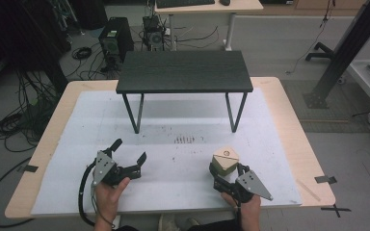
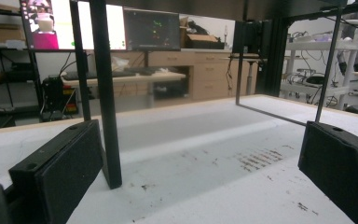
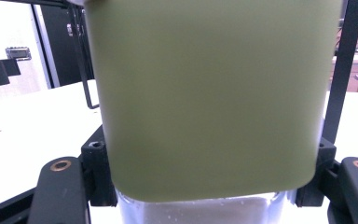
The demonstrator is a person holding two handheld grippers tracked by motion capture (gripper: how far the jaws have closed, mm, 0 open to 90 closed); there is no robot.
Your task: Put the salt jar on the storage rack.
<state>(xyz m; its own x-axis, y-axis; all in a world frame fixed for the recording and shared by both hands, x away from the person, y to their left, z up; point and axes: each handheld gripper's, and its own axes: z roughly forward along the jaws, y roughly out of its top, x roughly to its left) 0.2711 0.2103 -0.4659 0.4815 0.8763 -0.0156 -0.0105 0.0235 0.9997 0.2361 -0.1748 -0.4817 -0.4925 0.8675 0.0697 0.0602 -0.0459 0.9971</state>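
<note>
**Op A:** Right gripper (image 1: 220,174) has its jaws closed on the olive box (image 1: 225,160), which sits on the white mat (image 1: 173,159) at my near right. Left gripper (image 1: 130,153) rests wide open, holding nothing.

**Op B:** I'd check the grip's square before lifting.

**Op A:** Agreed. I'd raise it straight up, slowly, well short of the small black table (image 1: 184,70).

Right gripper (image 1: 220,169) clamps a tan, olive-sided box (image 1: 225,160) at five o'clock; left gripper (image 1: 129,149), jaws apart, at seven.
</note>
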